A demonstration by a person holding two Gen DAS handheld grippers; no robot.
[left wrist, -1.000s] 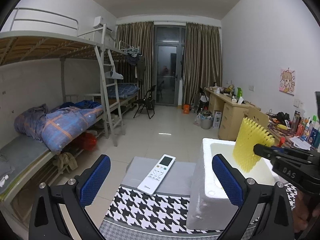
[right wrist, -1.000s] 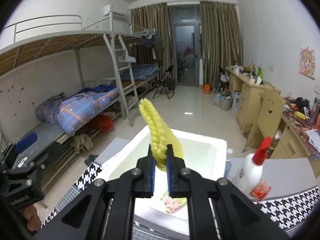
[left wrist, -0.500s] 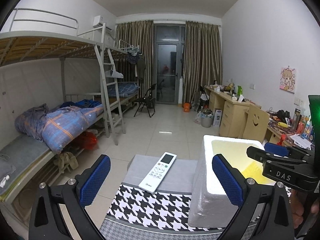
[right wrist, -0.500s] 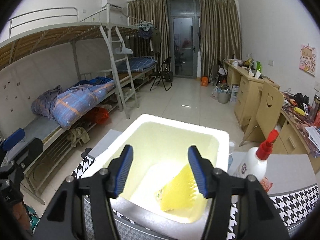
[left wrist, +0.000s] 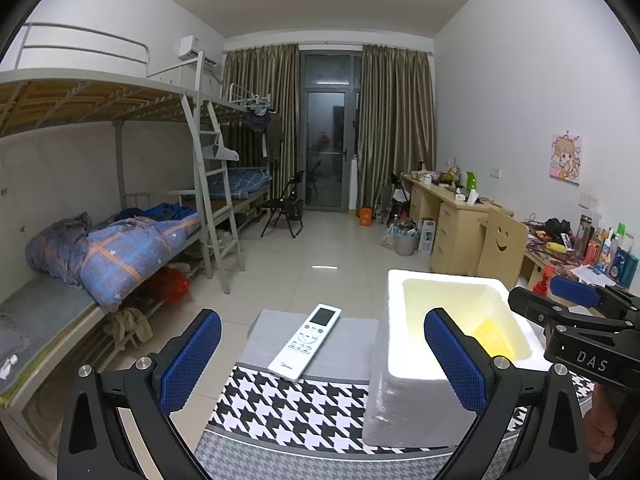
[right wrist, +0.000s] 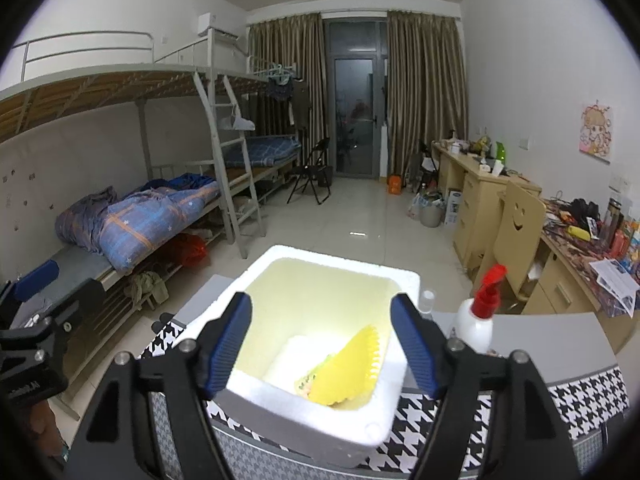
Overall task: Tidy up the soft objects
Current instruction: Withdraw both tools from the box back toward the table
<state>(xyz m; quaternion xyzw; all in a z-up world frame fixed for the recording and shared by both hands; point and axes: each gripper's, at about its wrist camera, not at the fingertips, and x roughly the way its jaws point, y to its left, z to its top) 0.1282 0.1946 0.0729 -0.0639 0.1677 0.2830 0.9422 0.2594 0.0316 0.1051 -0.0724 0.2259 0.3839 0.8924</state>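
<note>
A white foam box (right wrist: 328, 256) stands on the houndstooth table cloth (right wrist: 576, 396). Inside it a yellow foam net sleeve (right wrist: 344, 376) leans against the right wall, over a small patterned item. My right gripper (right wrist: 322, 340) hovers above the box's near rim, its jaws opening wide with nothing pressed between them. In the left wrist view the same box (left wrist: 396, 384) sits at the right, with the yellow sleeve (left wrist: 490, 334) showing inside. My left gripper (left wrist: 320, 354) is open and empty above the cloth, left of the box.
A white remote control (left wrist: 306, 340) lies on a grey mat (left wrist: 348, 360) left of the box. A white spray bottle with a red nozzle (right wrist: 478, 316) stands just right of the box. Bunk beds line the left wall, desks and a wooden chair the right.
The right gripper let go of the yellow sleeve, which dropped from above the box to its bottom. Its jaws spread wide and it pulled back slightly. The left gripper stayed put.
</note>
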